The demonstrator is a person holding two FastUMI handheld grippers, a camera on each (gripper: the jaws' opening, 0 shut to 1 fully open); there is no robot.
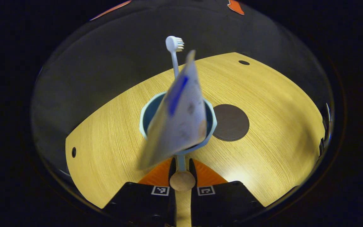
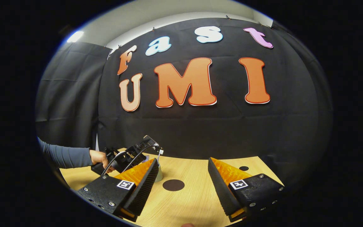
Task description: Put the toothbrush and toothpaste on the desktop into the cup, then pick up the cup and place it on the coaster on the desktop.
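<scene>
While upright: 1 toothbrush (image 1: 174, 53), 1 toothpaste (image 1: 178, 116), 1 cup (image 1: 146, 116).

Warm overhead light, glare patch on the desk (image 1: 241, 176), toothpaste (image 1: 178, 116) motion-blurred, fisheye bending at edges, dim wall, ceiling lamp (image 2: 75, 36) glowing.

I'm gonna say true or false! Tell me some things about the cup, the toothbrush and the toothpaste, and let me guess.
1. The toothbrush stands in the cup with its bristles up. True.
2. The cup is sitting on the coaster. False: the coaster is bare, and the cup is beside it.
3. The toothpaste lies flat on the desktop. False: it pokes out of the cup, next to the toothbrush.
4. The right hand-held gripper is open and holds nothing. True.
</scene>
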